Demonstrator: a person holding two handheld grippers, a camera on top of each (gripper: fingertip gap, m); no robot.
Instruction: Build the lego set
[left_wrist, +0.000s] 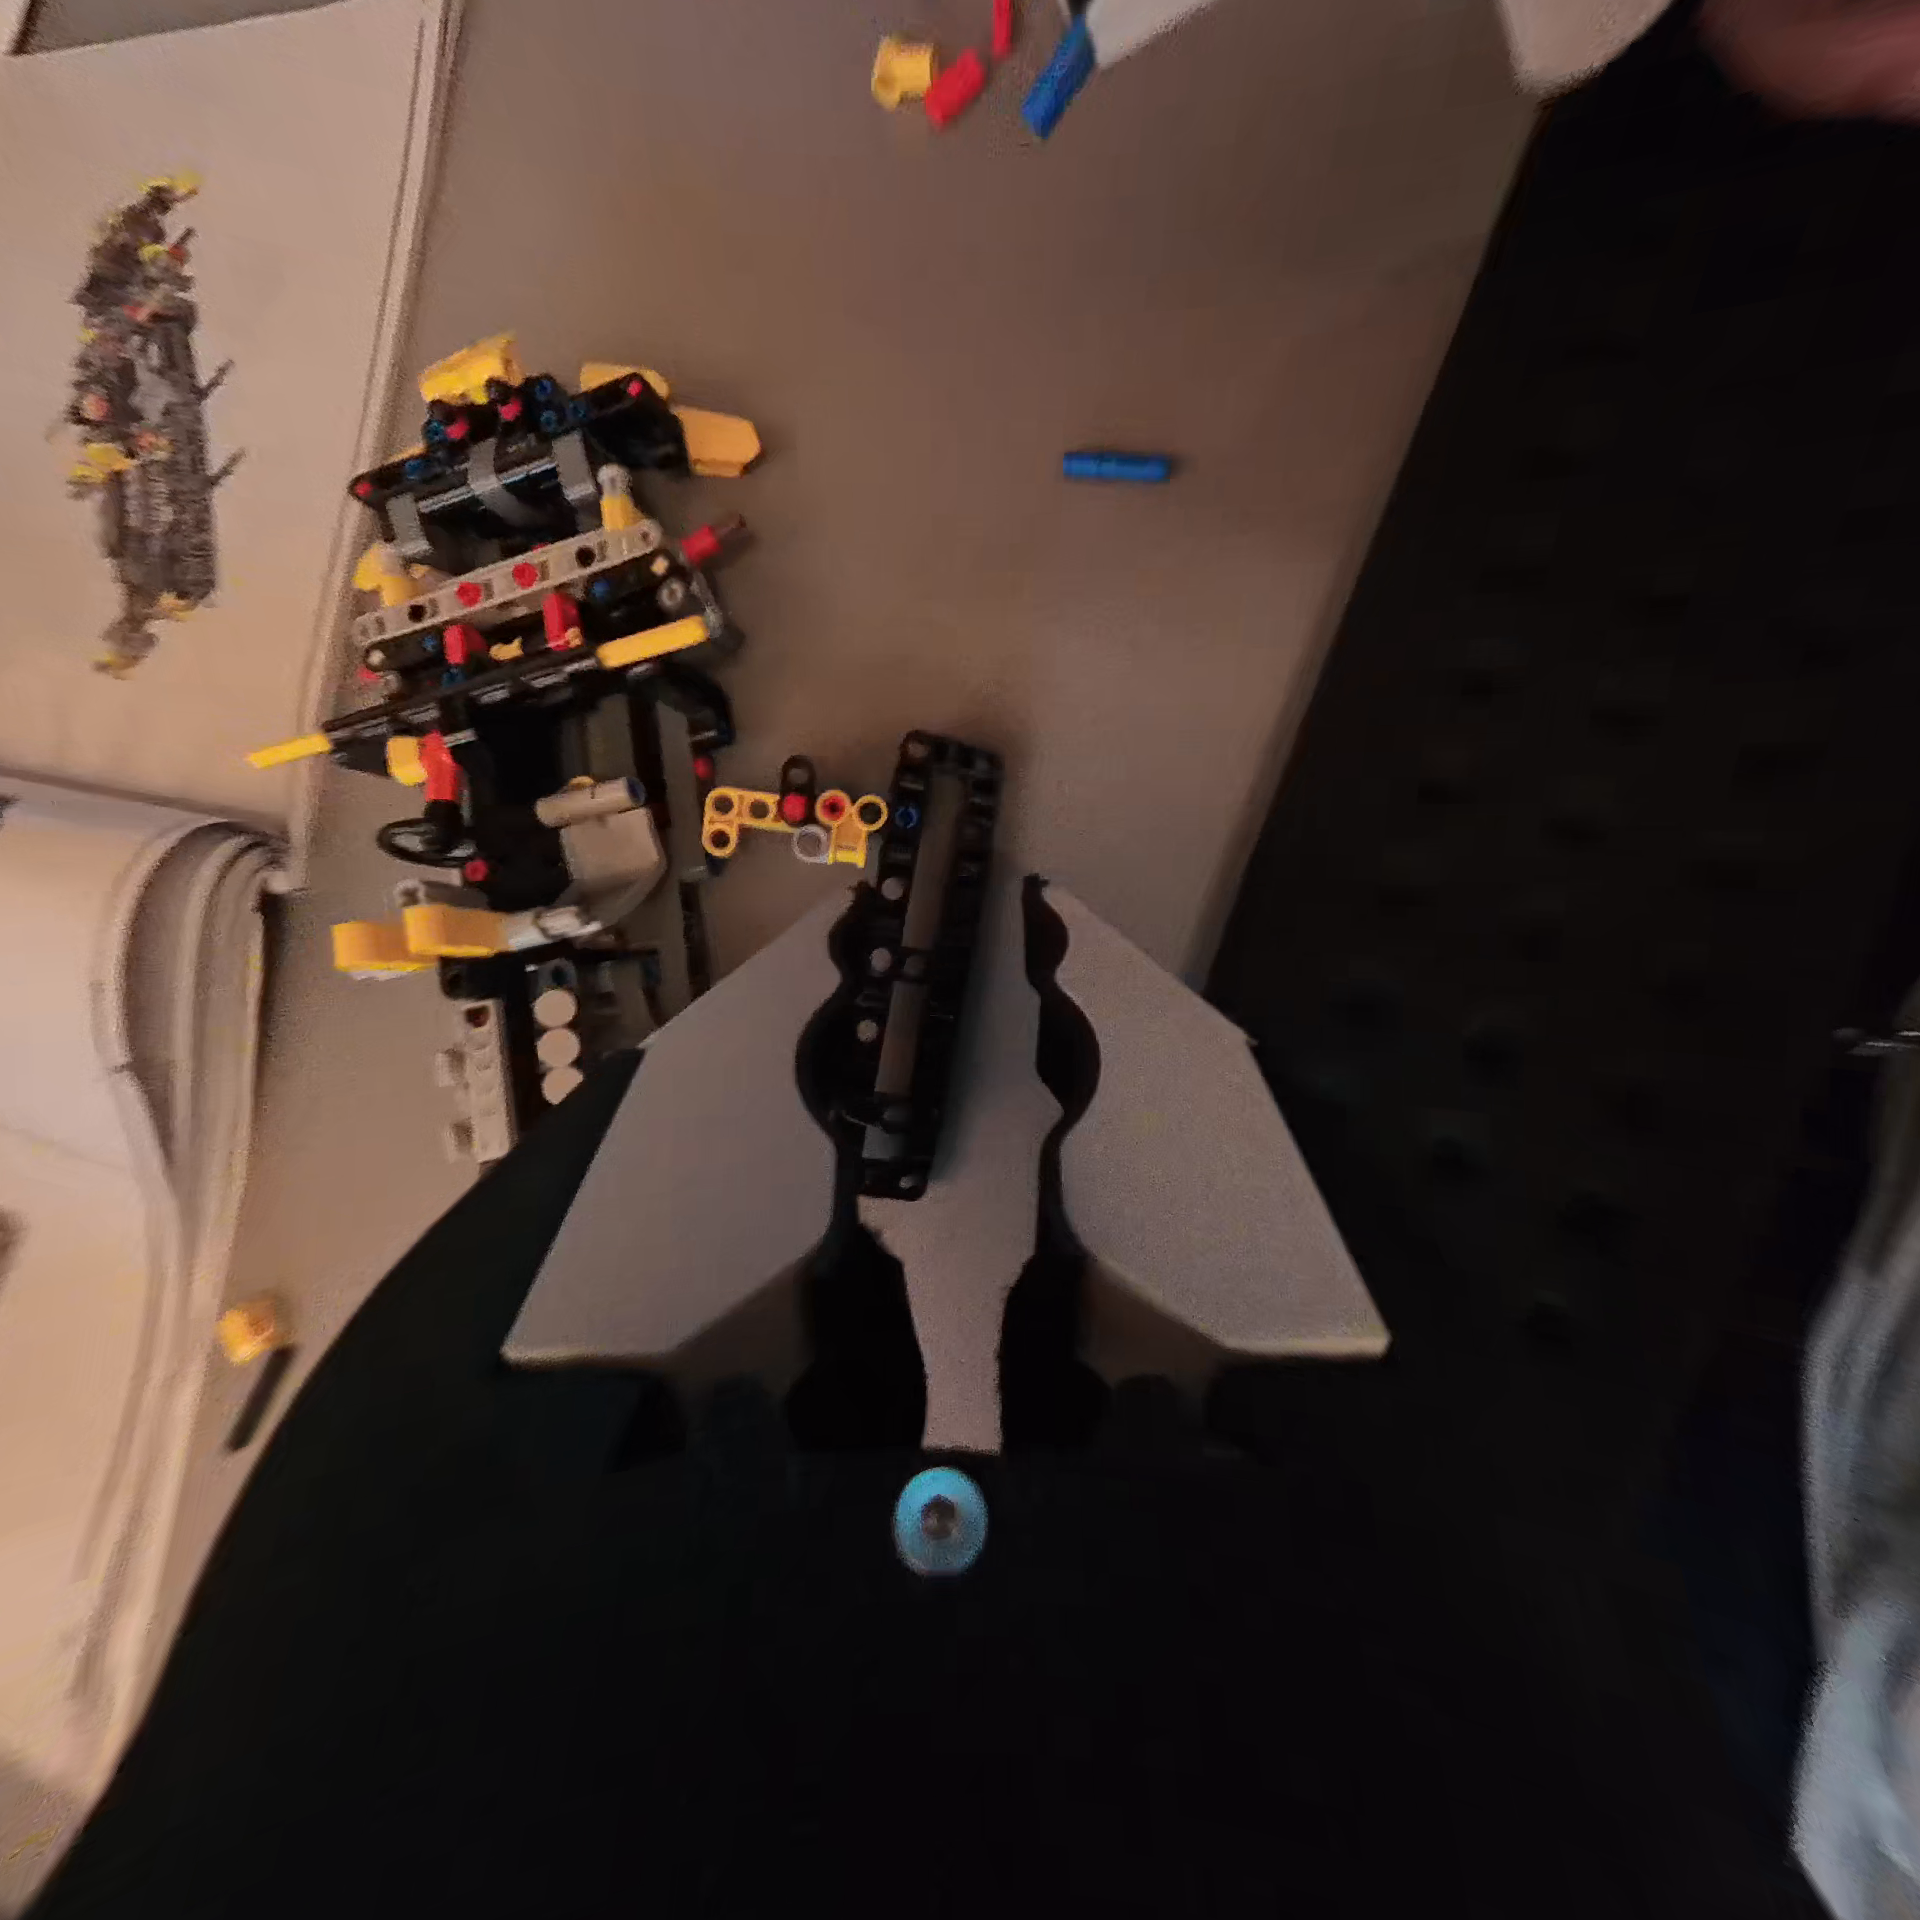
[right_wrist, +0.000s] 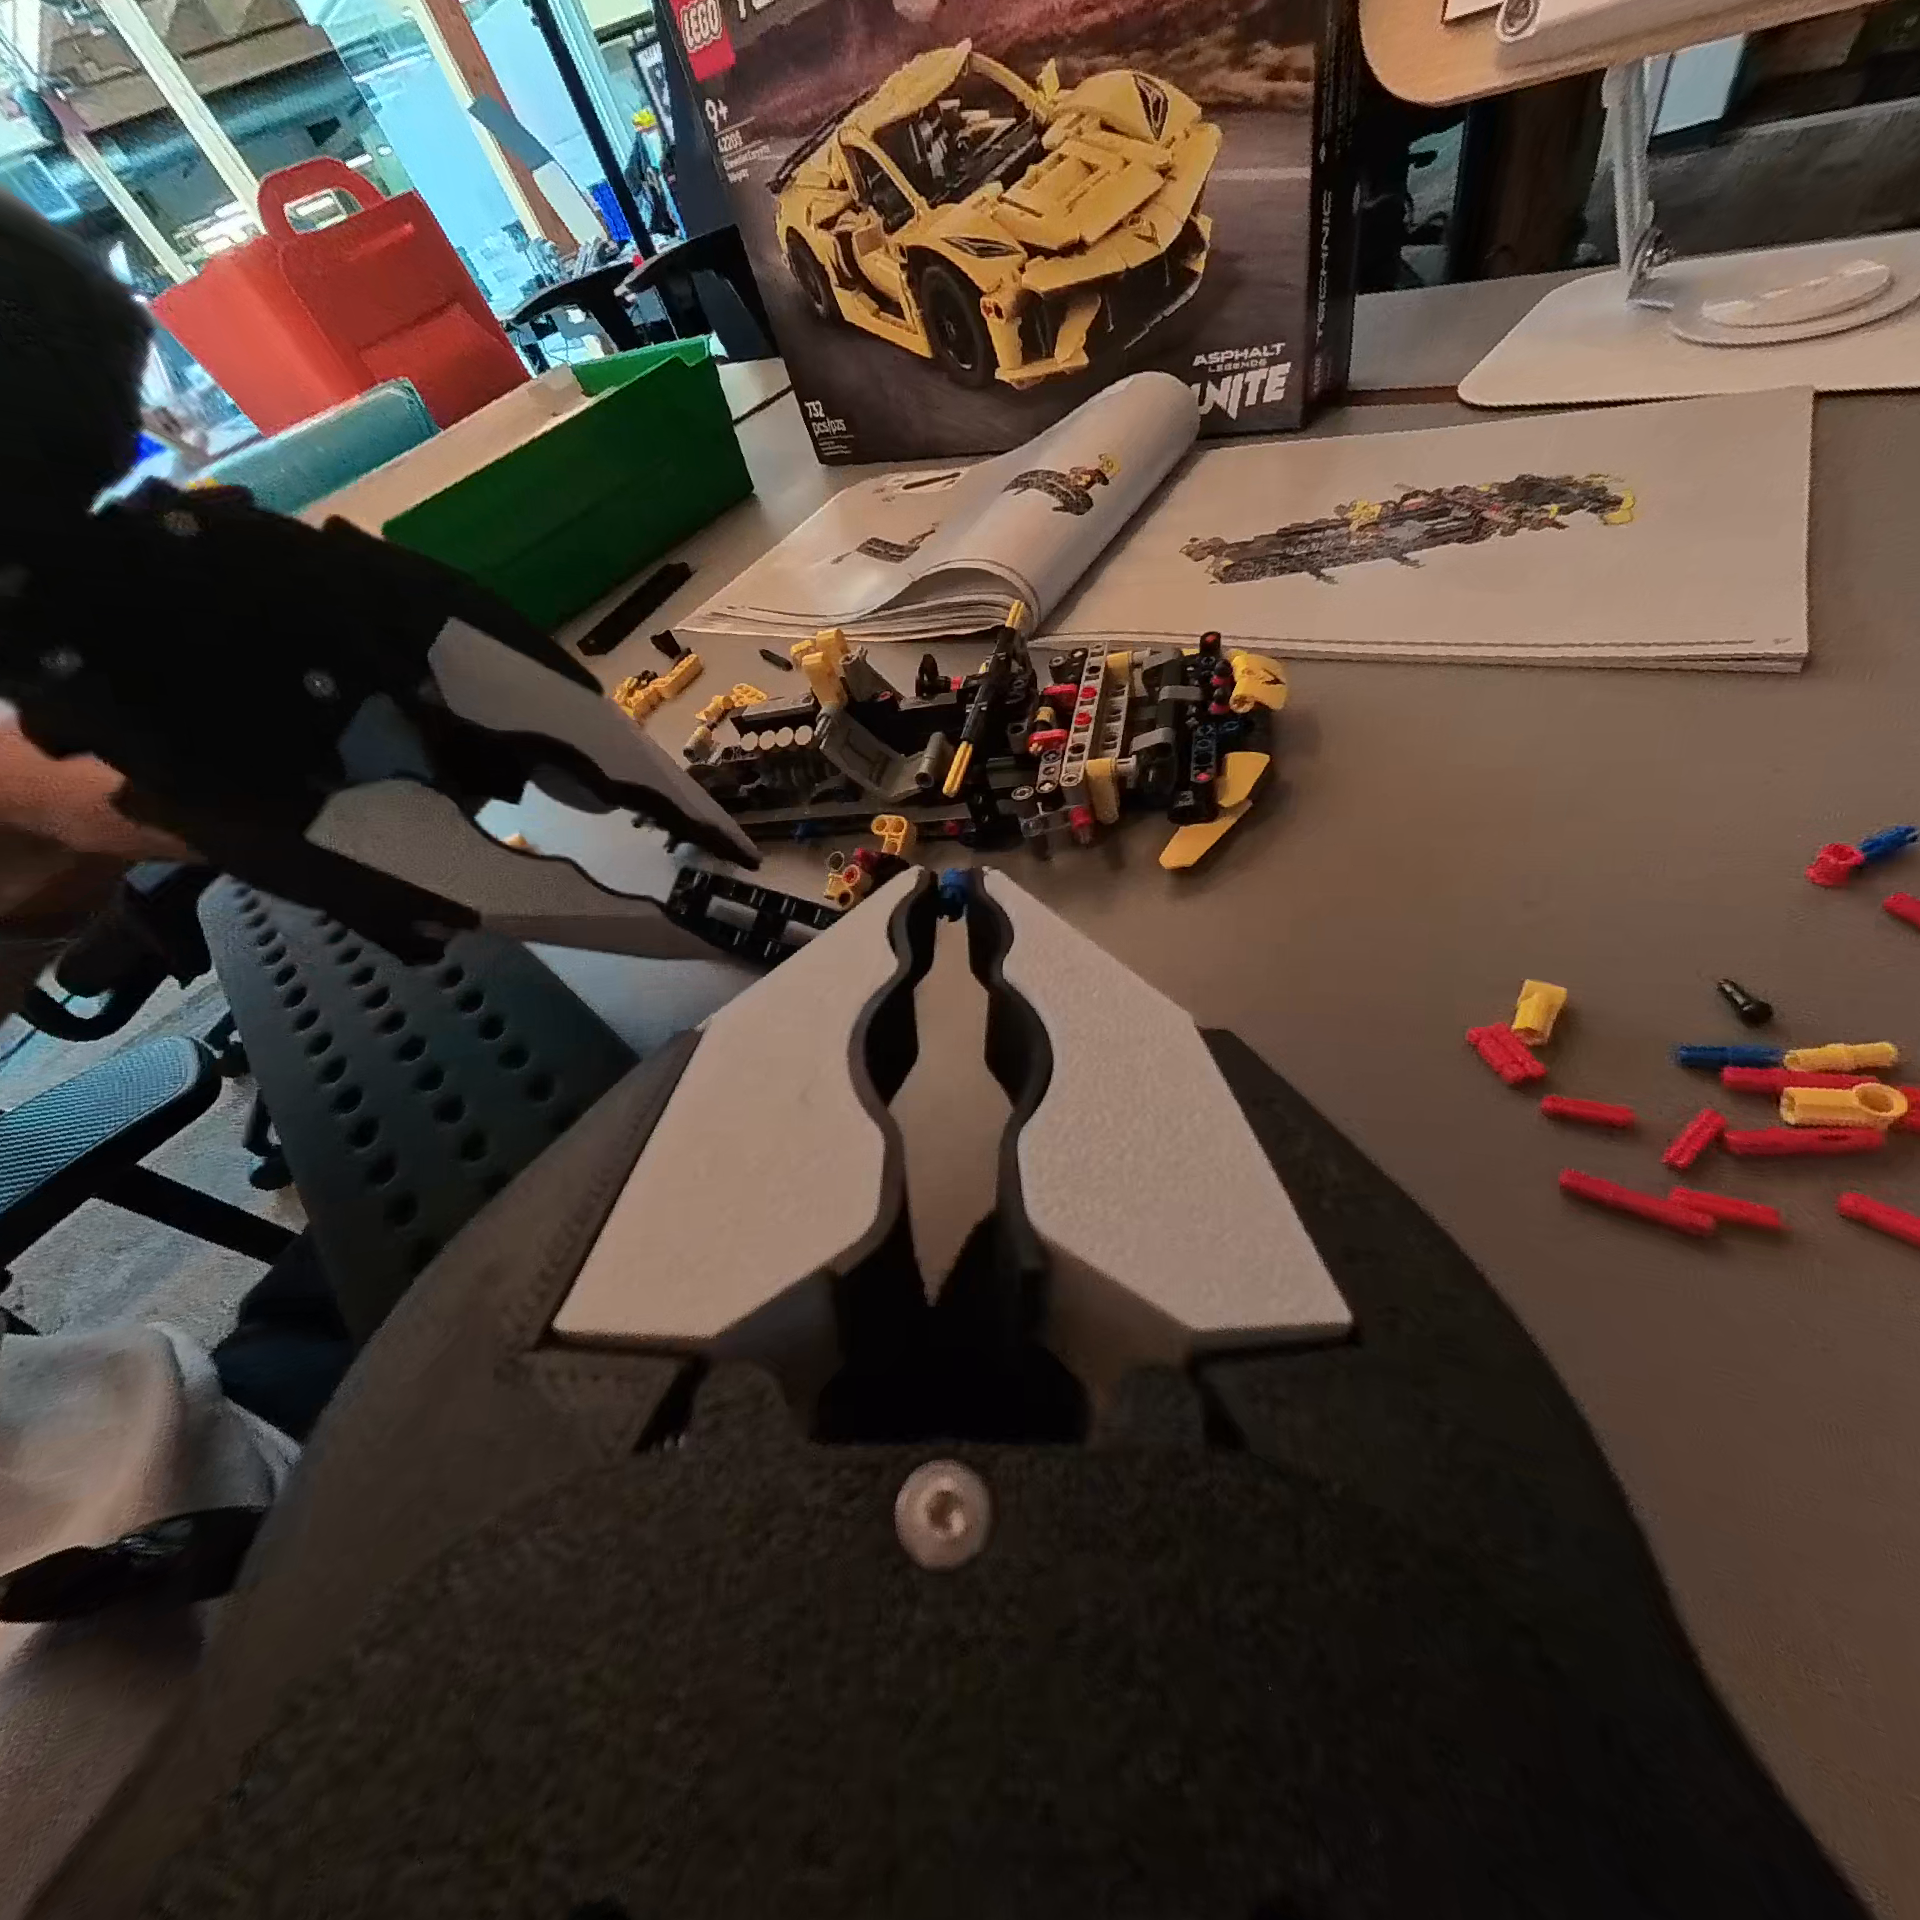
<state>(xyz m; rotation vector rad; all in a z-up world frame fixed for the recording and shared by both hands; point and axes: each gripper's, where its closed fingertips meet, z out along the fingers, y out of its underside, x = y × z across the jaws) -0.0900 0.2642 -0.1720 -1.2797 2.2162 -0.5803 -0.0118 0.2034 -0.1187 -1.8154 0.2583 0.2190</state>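
My left gripper (left_wrist: 951, 888) is shut on a long black frame piece (left_wrist: 930, 956) and holds it low over the grey table (left_wrist: 1039, 312). A small yellow beam with red pins (left_wrist: 795, 821) lies against the frame's far end; I cannot tell whether they are joined. The part-built black, grey and yellow car chassis (left_wrist: 540, 665) lies to the left. In the right wrist view, my right gripper (right_wrist: 954, 883) is shut on a small blue pin (right_wrist: 954, 885), just right of the left gripper (right_wrist: 717, 873) and its frame (right_wrist: 748, 909). The chassis (right_wrist: 987, 748) lies beyond.
Loose red, blue and yellow pins (right_wrist: 1714, 1112) are scattered at the right. The open instruction booklet (right_wrist: 1455, 561) and the set's box (right_wrist: 1039, 208) are behind the chassis, with a green bin (right_wrist: 582, 488) at the left. A black chair (right_wrist: 416, 1039) stands by the table edge. One blue pin (left_wrist: 1117, 468) lies alone. The left gripper's tips are roughly 12 centimeters from the right gripper's.
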